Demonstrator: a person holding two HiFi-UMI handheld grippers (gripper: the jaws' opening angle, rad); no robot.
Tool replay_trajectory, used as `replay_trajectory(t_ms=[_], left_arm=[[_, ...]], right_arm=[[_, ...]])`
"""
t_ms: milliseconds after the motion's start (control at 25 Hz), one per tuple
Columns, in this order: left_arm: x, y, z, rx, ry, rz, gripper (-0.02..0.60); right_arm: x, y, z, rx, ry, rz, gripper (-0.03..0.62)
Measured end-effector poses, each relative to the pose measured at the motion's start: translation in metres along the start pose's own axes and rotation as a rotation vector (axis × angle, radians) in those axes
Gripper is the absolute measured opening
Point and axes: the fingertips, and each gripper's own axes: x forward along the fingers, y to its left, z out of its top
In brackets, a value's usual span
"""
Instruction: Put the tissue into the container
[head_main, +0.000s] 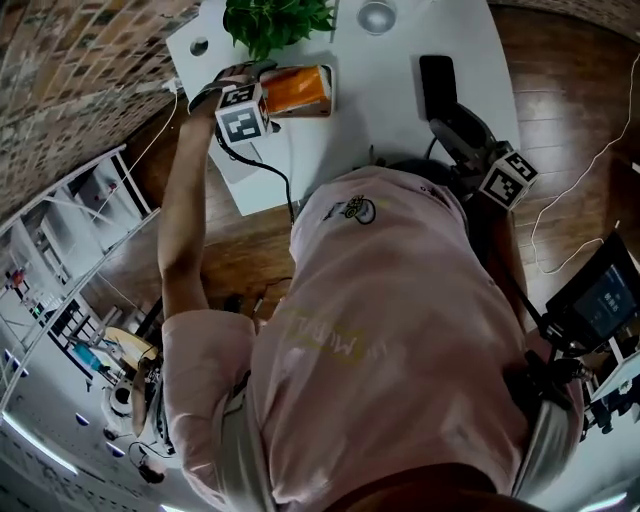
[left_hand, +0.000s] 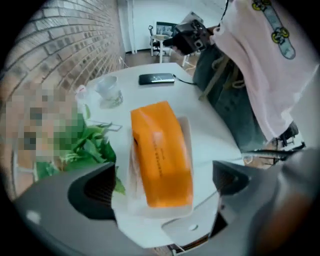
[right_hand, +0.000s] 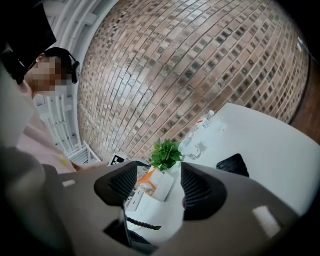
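No legible txt. Dark print line on orange tissue pack (left_hand: 161, 155): too blurry. Faint letters + small logo on pink shirt (head_main: 400, 300): unreadable.

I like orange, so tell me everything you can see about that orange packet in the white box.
The orange soft plastic tissue pack is a rounded, glossy block with small print along its top. It lies inside the white open-topped container on the white table, beside the green leafy plant. The jaws of the left hand-held gripper stand wide apart on either side, not touching it.
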Motion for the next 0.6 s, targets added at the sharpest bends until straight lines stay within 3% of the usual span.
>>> replay_trajectory(t_ms=[80, 160, 240, 320, 360, 480, 520, 600], left_arm=[[-0.036, 0.0, -0.002, -0.064, -0.05, 0.087, 0.591], [-0.081, 0.001, -0.003, -0.2, -0.171, 0.231, 0.591], [-0.136, -0.001, 0.001, -0.385, -0.385, 0.428, 0.589], [-0.19, -0.014, 0.009, -0.615, -0.671, 0.587, 0.588], [-0.21, -0.027, 0.013, -0.741, -0.821, 0.626, 0.574], [-0.219, -0.074, 0.011, -1.068, -1.182, 0.621, 0.454], [-0.208, -0.089, 0.011, -1.15, -1.248, 0.604, 0.443], [-0.181, -0.112, 0.016, -1.256, -1.279, 0.568, 0.443]], right_arm=[[-0.005, -0.003, -0.002, 0.023, -0.004, -0.007, 0.264], [-0.006, -0.002, -0.001, 0.0, -0.007, -0.004, 0.262], [-0.001, 0.004, 0.004, -0.056, -0.011, 0.0, 0.173], [0.008, 0.01, 0.007, -0.085, -0.003, 0.007, 0.166], [0.013, 0.013, 0.007, -0.09, 0.007, 0.015, 0.166], [0.026, 0.024, 0.003, -0.101, 0.042, 0.053, 0.166], [0.029, 0.027, 0.002, -0.107, 0.055, 0.064, 0.166], [0.036, 0.033, 0.0, -0.12, 0.081, 0.084, 0.166]])
